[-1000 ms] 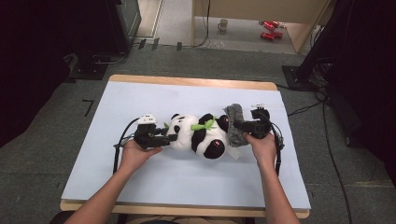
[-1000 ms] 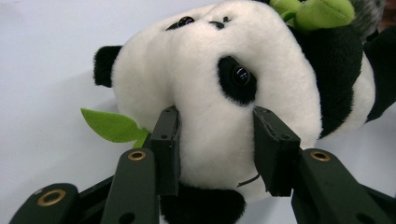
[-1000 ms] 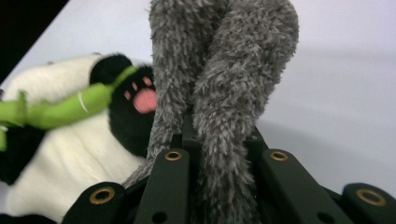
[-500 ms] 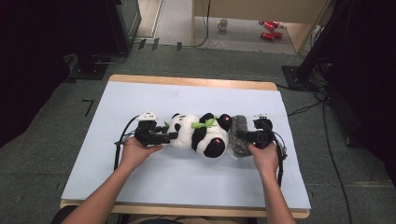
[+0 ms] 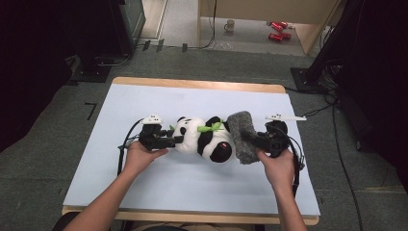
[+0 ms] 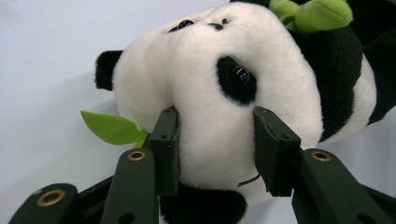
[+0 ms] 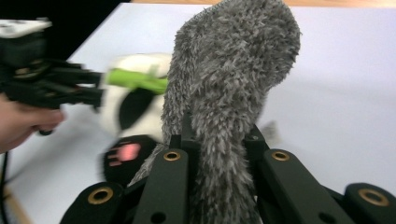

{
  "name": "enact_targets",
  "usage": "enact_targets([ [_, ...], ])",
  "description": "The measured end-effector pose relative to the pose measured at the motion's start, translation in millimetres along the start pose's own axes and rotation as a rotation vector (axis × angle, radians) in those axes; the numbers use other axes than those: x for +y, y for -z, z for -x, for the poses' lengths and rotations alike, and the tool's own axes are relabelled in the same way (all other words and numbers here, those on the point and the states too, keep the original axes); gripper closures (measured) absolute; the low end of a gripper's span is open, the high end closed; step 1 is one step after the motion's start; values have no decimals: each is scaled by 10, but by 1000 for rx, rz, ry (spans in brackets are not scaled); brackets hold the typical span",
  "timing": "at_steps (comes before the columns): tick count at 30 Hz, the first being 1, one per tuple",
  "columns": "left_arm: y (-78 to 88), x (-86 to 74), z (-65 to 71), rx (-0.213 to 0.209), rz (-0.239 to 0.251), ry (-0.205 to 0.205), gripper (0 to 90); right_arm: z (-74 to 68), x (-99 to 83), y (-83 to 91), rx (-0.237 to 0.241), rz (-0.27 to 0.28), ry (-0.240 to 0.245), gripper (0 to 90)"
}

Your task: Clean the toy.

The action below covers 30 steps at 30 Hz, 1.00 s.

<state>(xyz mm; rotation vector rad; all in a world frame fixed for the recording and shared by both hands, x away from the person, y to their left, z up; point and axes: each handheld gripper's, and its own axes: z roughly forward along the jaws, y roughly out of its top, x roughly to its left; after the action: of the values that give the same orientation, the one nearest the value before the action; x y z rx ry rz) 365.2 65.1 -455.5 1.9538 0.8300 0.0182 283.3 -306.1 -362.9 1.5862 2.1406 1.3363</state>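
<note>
**Panda Toy Pinned at the Head, Grey Cloth Gripped at Its Feet**

The plush panda (image 5: 204,138) lay on its side near the middle of the bench (image 5: 192,96), its white head toward the left and its black legs, one showing a pink paw pad, toward the right. A green leaf (image 5: 211,127) was stitched across its chest, and a second leaf (image 6: 109,127) poked out beside the head in the left gripper view.

The left gripper (image 5: 166,141) had its jaws clamped on the panda's head: in the left gripper view the two black pads pressed into the white fur just below one black eye patch, denting it on both sides. The hand behind it rested low on the bench.

Against the panda's feet stood a fuzzy grey cloth (image 5: 243,136), a shaggy, sock-like piece. The right gripper (image 5: 250,139) had its jaws closed tight on the cloth's lower part; in the right gripper view the grey pile bulged up from between the pads and rose in a rounded, upright hump, with the blurred panda and the left gripper beyond it to the left. Whether the cloth's lower edge touched the bench could not be told.

The bench was covered with a pale blue-white sheet edged by a wooden rim. Beyond it, on the floor, stood a mug (image 5: 230,25) and lay some red things (image 5: 278,31) beside a wooden cabinet (image 5: 260,9).
</note>
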Motion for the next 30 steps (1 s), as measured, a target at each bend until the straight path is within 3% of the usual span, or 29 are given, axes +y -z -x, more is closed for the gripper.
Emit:
enact_targets([
  [7, 0, -1, 4, 2, 0, -1, 565, -376, -61, -34, 75, -3, 75, 774],
  [10, -2, -4, 5, 0, -3, -4, 566, -464, -138, -122, 68, -49, 109, 774],
  [11, -3, -6, 9, 1, -5, -10, 565, -466, -195, -187, 65, -75, 112, 774],
  [15, -5, -7, 24, 7, -9, -22, 565, -404, -286, -281, 74, -95, 107, 774],
  [19, -5, -11, 26, 6, -6, -24, 565, -378, -319, -220, 16, -87, 127, 778],
  [24, -10, -12, 26, 6, -4, -25, 564, -336, -394, -178, -4, -78, 122, 781],
  [26, -9, -10, 29, 7, -4, -23, 563, -324, -399, -162, -43, -62, 136, 783],
  [28, -9, -10, 29, 8, -4, -23, 563, -287, -404, -148, -66, -58, 128, 784],
  [30, -9, -10, 29, 7, -4, -23, 563, -240, -416, -142, -57, -59, 99, 785],
])
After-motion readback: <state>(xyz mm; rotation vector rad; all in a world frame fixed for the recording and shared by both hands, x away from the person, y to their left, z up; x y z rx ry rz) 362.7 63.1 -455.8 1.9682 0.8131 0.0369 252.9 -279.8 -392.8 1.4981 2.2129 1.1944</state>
